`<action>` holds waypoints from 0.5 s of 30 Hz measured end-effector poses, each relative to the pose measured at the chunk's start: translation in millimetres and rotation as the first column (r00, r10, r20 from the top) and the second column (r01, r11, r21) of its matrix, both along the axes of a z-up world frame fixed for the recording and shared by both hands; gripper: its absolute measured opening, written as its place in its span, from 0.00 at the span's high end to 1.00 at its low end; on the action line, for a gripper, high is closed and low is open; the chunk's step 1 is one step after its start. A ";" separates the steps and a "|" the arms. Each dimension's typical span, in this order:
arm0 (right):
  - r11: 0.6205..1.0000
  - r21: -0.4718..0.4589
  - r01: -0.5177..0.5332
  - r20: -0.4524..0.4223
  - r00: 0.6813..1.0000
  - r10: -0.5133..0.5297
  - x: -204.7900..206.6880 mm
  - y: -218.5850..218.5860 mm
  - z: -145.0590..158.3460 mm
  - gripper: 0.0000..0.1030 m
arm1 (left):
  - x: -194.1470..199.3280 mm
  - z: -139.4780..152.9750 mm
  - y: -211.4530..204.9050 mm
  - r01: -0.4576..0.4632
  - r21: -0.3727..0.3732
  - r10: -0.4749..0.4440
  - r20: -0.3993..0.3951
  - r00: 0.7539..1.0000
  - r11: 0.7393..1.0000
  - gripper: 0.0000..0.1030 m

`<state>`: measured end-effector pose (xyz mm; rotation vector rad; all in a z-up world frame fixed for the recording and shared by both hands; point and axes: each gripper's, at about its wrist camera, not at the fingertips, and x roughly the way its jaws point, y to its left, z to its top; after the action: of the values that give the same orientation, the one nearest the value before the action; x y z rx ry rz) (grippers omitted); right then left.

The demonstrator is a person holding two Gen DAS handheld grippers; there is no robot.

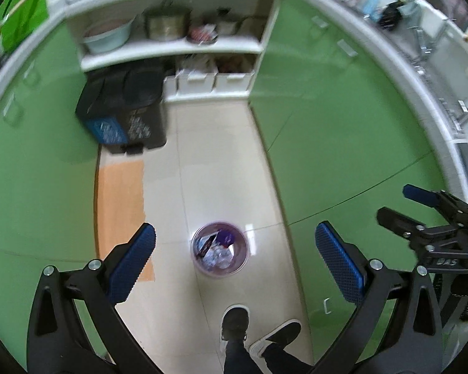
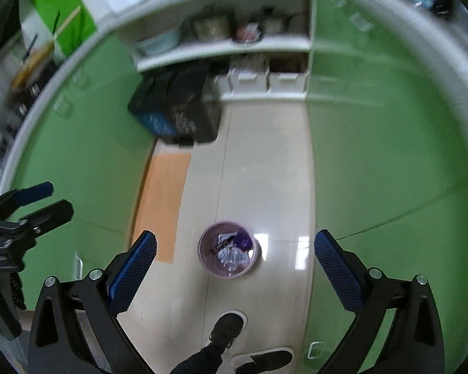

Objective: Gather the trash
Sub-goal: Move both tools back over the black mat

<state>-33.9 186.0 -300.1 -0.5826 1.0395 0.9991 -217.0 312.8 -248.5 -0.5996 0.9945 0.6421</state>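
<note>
Trash sits in the small purple bin (image 1: 220,250) on the tile floor, straight below and ahead of us, centred between both claws. Our left gripper (image 1: 234,261) and right gripper (image 2: 234,268) hang spread wide, holding nothing, about equally near.

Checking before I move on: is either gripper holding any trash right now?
Nothing is held. Left gripper and right gripper are both open and empty above the small bin.

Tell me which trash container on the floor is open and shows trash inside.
The small round purple bin in the middle of the floor: it has no lid and wrappers show inside. The black pedal bin by the shelves is closed.
</note>
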 end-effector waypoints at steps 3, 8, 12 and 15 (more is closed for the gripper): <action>0.998 0.057 0.042 0.035 0.998 -0.044 7.4 -24.8 45.6 0.06 | 14.0 37.6 -11.5 0.034 0.030 -0.035 0.030 0.999 0.999 0.03; 0.982 0.142 0.123 0.078 0.988 -0.136 22.9 -70.8 106.3 0.06 | 42.4 91.1 -35.7 0.112 0.078 -0.117 0.073 0.990 0.991 0.03; 0.961 0.198 0.194 0.111 0.969 -0.218 38.2 -117.6 144.6 0.06 | 72.6 121.4 -66.5 0.191 0.107 -0.202 0.107 0.973 0.976 0.03; 0.941 0.229 0.249 0.135 0.949 -0.284 49.6 -152.0 167.1 0.06 | 101.1 140.8 -91.7 0.257 0.124 -0.272 0.131 0.953 0.958 0.03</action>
<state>15.7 34.0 -133.1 -0.3334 0.8266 0.7925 -115.9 221.1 -107.7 -0.4040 0.8778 0.4031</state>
